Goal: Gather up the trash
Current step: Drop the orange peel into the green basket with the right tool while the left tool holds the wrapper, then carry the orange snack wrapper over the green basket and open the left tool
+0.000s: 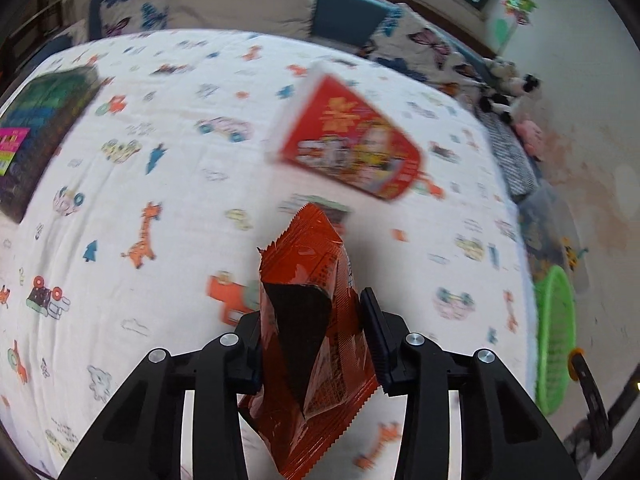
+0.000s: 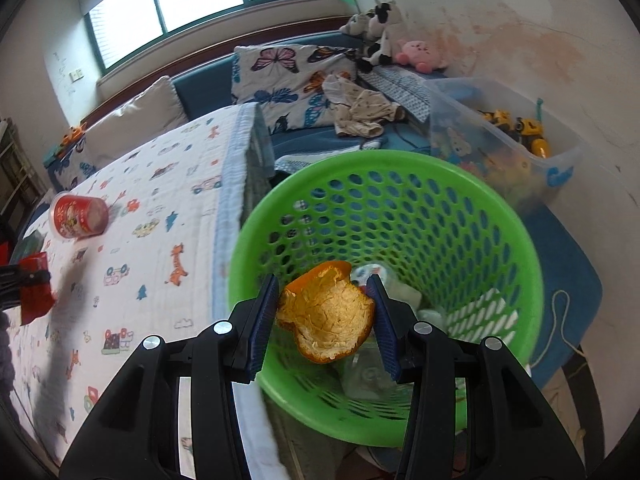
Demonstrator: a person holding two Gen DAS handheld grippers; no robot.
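My left gripper (image 1: pixel 314 308) is shut on a crumpled orange-red snack wrapper (image 1: pixel 308 248) and holds it above the bed's cartoon-print sheet (image 1: pixel 160 160). Beyond it a red paper cup (image 1: pixel 348 140) lies on its side on the sheet. The same cup (image 2: pixel 78 216) shows far left in the right wrist view, with the wrapper (image 2: pixel 36 300) at the left edge. My right gripper (image 2: pixel 323 280) is shut on a piece of orange peel (image 2: pixel 326 316), hanging over the mouth of the green mesh basket (image 2: pixel 460 184), which stands beside the bed. Some pale trash lies in the basket's bottom.
A dark book (image 1: pixel 44 128) lies on the bed's far left. Pillows and a butterfly-print quilt (image 2: pixel 280 76) line the headboard. Plush toys (image 2: pixel 380 28), loose clothes (image 2: pixel 360 112) and a clear plastic bin (image 2: pixel 520 140) of toys sit behind the basket, by the wall.
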